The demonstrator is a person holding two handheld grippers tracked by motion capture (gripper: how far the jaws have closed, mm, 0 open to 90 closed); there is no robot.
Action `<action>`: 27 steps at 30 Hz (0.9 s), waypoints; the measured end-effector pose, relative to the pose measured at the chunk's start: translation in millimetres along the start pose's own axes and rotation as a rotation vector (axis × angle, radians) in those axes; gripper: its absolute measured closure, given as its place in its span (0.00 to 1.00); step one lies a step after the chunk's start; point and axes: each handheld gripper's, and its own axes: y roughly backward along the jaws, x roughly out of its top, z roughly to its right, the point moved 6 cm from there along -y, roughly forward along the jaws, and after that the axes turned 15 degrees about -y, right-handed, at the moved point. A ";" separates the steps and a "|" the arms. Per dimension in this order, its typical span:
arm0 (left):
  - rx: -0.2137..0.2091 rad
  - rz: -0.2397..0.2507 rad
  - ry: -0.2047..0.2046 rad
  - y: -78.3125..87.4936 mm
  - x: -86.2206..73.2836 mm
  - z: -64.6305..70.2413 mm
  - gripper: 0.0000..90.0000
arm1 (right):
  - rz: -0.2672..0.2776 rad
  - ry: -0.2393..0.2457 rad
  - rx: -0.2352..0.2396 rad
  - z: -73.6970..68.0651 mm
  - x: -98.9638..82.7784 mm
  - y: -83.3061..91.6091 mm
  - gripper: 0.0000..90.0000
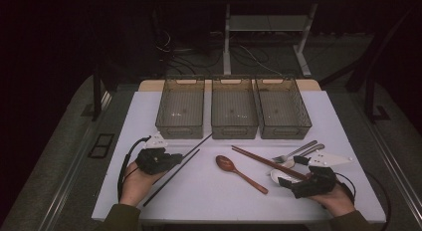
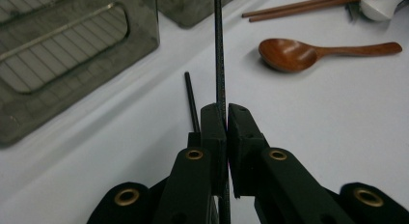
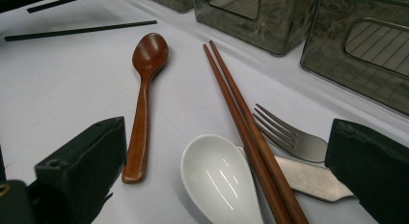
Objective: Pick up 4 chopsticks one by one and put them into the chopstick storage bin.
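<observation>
White table (image 1: 209,191): left tongs (image 2: 222,119) apparently pinch black chopstick (image 2: 219,55).

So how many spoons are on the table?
2. A brown wooden spoon lies mid-table, and a white spoon sits just right of it, partly under the brown chopsticks. Others could be hidden.

I see one black chopstick (image 2: 220,50), thin and straight, clamped between the closed jaws of my left gripper (image 2: 226,119) and running out ahead of them toward the nearest grey bin. Its twin, the second black chopstick (image 2: 192,101), lies flat on the white table (image 1: 209,191), just beside the jaws and roughly parallel to the held one.
</observation>
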 end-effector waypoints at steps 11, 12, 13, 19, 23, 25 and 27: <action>0.012 0.034 0.002 -4.7 15.4 -8.9 0.95 | 0.001 -0.001 -0.003 0.4 0.1 0.0 0.02; 0.014 0.037 0.001 -4.3 16.7 -10.5 0.95 | 0.001 -0.002 -0.003 0.3 0.1 0.1 0.02; 0.016 0.045 0.003 -4.5 18.0 -11.7 0.95 | 0.001 -0.004 -0.003 0.3 0.2 0.1 0.02; 0.020 0.057 0.006 -5.4 23.7 -16.9 0.95 | 0.004 -0.006 -0.002 0.4 0.4 0.5 0.02; 0.026 0.062 0.007 -6.3 26.9 -20.6 0.95 | 0.004 -0.006 -0.001 0.2 0.5 0.5 0.02; 0.031 0.066 0.008 -6.9 28.6 -23.4 0.95 | 0.004 -0.006 -0.001 0.1 0.5 0.5 0.02; 0.032 0.070 0.011 -7.6 30.8 -26.5 0.95 | 0.005 -0.006 -0.002 0.3 0.6 0.9 0.02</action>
